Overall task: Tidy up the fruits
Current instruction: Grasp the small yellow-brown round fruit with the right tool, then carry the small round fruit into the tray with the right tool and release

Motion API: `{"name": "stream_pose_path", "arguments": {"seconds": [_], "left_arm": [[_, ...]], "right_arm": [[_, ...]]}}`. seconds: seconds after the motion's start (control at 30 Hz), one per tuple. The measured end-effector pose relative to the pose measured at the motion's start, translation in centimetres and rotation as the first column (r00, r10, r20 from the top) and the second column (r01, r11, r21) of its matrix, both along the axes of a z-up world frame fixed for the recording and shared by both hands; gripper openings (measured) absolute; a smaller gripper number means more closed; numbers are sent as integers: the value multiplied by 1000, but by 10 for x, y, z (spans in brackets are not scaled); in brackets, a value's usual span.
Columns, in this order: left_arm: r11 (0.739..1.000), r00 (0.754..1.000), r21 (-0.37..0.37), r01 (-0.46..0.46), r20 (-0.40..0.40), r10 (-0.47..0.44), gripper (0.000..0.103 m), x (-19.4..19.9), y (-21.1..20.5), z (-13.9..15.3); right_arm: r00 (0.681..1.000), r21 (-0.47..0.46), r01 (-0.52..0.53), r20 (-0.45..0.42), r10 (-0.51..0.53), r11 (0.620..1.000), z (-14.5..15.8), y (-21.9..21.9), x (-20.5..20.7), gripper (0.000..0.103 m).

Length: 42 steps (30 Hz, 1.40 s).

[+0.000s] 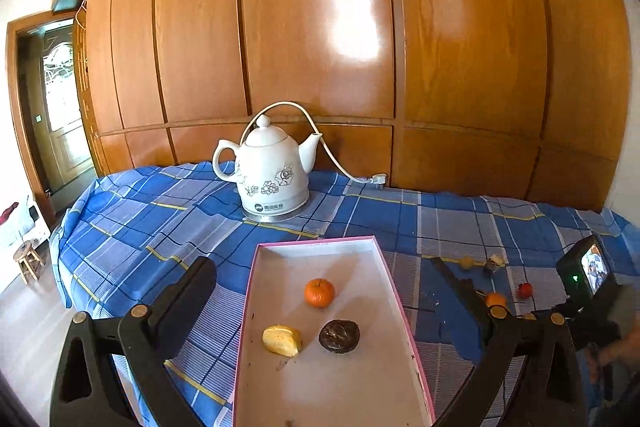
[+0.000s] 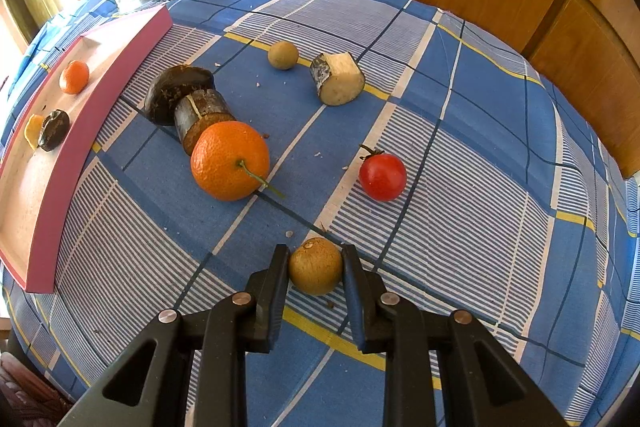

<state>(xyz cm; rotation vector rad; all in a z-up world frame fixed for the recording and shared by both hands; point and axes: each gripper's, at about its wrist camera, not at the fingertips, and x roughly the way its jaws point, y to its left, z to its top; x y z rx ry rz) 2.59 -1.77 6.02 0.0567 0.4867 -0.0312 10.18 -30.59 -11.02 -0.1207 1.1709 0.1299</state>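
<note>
A: Small round tan-brown fruit, nearly a ball, so no real long axis; rough stem scar turned up and toward the far side. Resting on the blue plaid tablecloth.

B: Relative to the right gripper?

A: Right between its black fingertips, one pad against each flank. Jaws narrow, clamped on that fruit, pointing steeply down.

B: Further out?

A: Ahead and to the left, a large orange mandarin with a green stem, stem pointing toward the camera and right. Touching its far side, a dark cylindrical chunk, long axis running away toward a dark brown rounded piece. To the right, a red cherry tomato, stalk up and left. Beyond, a second small tan round fruit beside a pale cut chunk with dark peel.

B: And the left gripper?

A: Spread as wide as can be, nothing between the fingers, hanging over the pink-rimmed shallow cardboard box. Inside, a small orange mandarin, a yellow fruit wedge and a dark brown wrinkled disc. Behind, a white ceramic electric kettle.
</note>
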Motion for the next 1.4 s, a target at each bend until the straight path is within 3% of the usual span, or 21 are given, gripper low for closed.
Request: {"name": "stream_pose_path", "arguments": {"seconds": [0.8,1.03,1.23,1.4], "left_arm": [[999,1000,37,17,14,-17,103,-15,-3,0],[1000,1000,31,4,-24,-3,103,-13,10,-12],[997,994,37,-64,-88,67,103,-8,40,-40],[989,977,28,-148,-150,151,103,-4,74,-61]], "right_arm": [[1000,-4,16,18,-15,1000,3,2,-2,26],[992,73,56,105,-64,996,32,-5,-6,25],[979,175,-68,199,32,982,78,37,-16,25],[960,213,-223,219,176,951,91,102,-14,25]]}}
